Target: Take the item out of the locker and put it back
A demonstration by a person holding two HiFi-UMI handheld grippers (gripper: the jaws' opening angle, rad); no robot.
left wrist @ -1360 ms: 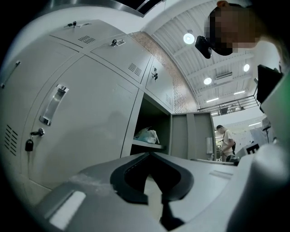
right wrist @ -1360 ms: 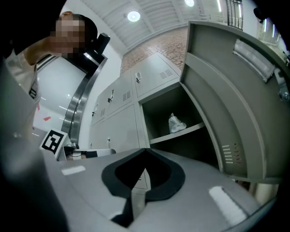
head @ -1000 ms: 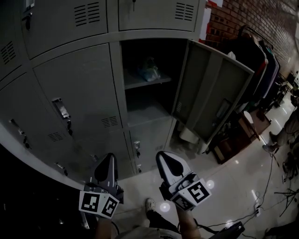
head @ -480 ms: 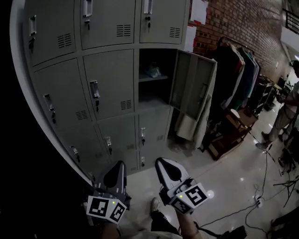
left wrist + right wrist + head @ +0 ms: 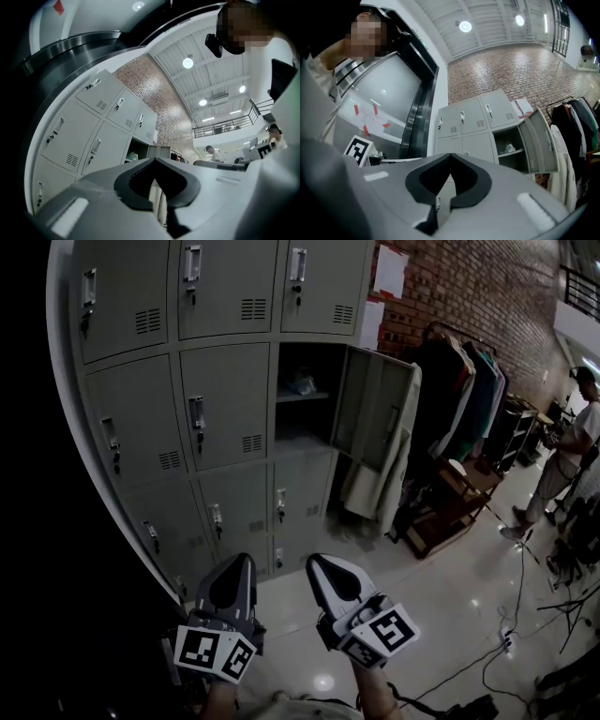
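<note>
brick wall [image 5: 469, 287] far right, clothes rack [image 5: 464, 395] in front of it, glossy floor [image 5: 441, 615] reflecting light, round ceiling lights [image 5: 465, 26] on

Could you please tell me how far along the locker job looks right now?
Done, or not begun: the item lies on the shelf of the open locker, and these views cannot say whether it has already been out. In hand: nothing; the left gripper and right gripper stand well back, jaws shut and empty. Left: the door hangs open, if closing it counts.
</note>
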